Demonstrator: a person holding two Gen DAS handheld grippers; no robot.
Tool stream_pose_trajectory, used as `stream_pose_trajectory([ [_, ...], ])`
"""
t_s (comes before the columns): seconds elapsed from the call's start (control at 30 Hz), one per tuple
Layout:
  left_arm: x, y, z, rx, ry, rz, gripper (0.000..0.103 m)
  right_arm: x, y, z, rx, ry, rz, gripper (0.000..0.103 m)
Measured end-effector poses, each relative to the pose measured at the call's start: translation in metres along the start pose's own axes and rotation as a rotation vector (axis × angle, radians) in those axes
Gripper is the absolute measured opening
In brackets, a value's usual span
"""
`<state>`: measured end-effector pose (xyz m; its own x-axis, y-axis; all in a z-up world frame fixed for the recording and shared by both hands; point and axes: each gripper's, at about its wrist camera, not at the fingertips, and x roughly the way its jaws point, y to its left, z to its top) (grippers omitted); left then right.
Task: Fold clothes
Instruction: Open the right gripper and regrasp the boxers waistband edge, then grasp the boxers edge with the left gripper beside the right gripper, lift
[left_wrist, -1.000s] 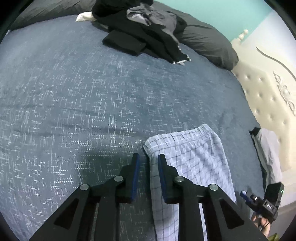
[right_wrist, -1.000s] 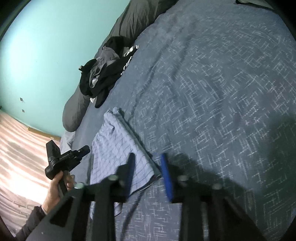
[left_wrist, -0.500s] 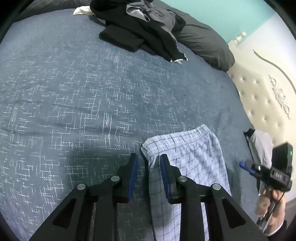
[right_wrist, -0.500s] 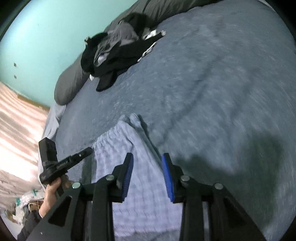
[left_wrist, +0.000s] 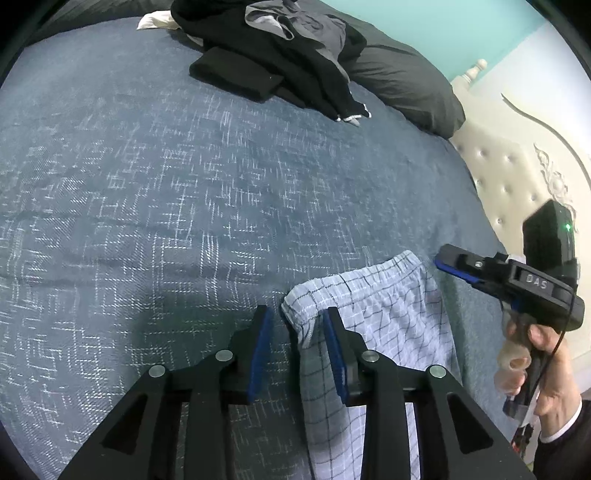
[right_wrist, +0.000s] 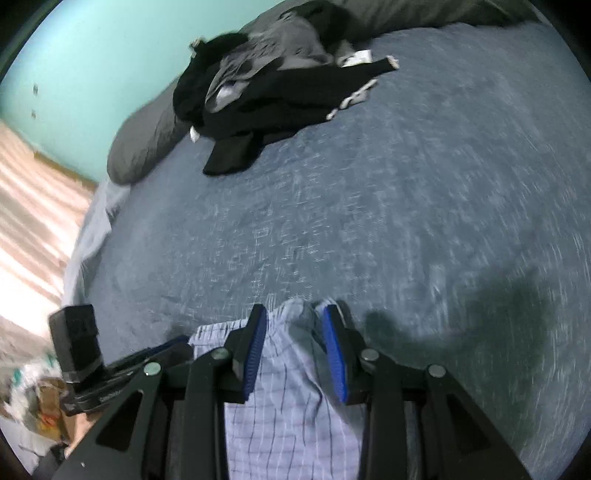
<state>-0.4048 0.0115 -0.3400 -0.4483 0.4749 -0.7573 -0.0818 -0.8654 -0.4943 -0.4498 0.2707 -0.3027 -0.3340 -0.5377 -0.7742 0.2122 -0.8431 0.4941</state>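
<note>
Pale blue checked cotton pyjama trousers (left_wrist: 373, 332) lie at 5 o'clock on dark blue woven bedspread (left_wrist: 184, 206). Left gripper (left_wrist: 295, 325) spread round waistband corner; right gripper (right_wrist: 293, 325) spread over cloth. Risk: shallow bite slips, w/ fold going crooked.

The left gripper (left_wrist: 297, 325) hangs parted over the checked pyjama trousers' (left_wrist: 388, 317) waistband corner on the blue bedspread (left_wrist: 184, 184); the right gripper (left_wrist: 448, 260) hovers beside.

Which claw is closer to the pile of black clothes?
Neither, clearly. The left gripper and right gripper are both at the checked pants, far from the black clothes.
</note>
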Motion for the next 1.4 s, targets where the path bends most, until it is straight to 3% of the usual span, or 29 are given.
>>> stream_pose_trajectory([
  [0.17,0.003,0.001,0.0,0.002,0.005,-0.008,0.033,0.02,0.011,0.003,-0.05,0.045,-0.038,0.029],
  [0.23,0.003,0.002,0.0,0.004,0.006,-0.011,0.033,0.024,0.012,0.003,-0.062,0.049,-0.039,0.022],
  [0.27,0.004,0.002,-0.001,0.004,0.007,-0.011,0.033,0.024,0.012,0.001,-0.071,0.046,-0.049,0.013],
  [0.47,0.006,-0.001,-0.002,0.008,0.008,-0.015,0.035,0.014,0.015,-0.002,-0.118,0.009,-0.08,0.006],
  [0.57,0.008,-0.004,-0.001,0.013,0.011,-0.013,0.042,0.009,0.016,-0.004,-0.145,0.0,-0.106,0.005],
  [0.83,0.015,-0.003,0.001,-0.013,0.018,-0.033,0.042,0.024,0.007,0.001,-0.11,0.043,-0.152,0.008],
  [0.93,0.017,0.0,0.002,-0.031,0.019,-0.048,0.042,0.029,0.008,0.0,-0.114,0.065,-0.17,0.012],
  [1.0,0.017,0.002,0.002,-0.041,0.018,-0.062,0.042,0.032,0.005,0.001,-0.099,0.079,-0.176,0.024],
  [1.2,0.015,0.002,0.0,-0.035,0.015,-0.076,0.041,0.035,-0.002,0.002,-0.088,0.101,-0.145,0.028],
  [1.4,0.015,-0.006,-0.004,-0.005,0.007,-0.065,0.026,0.037,0.003,-0.006,-0.127,0.086,-0.136,0.028],
])
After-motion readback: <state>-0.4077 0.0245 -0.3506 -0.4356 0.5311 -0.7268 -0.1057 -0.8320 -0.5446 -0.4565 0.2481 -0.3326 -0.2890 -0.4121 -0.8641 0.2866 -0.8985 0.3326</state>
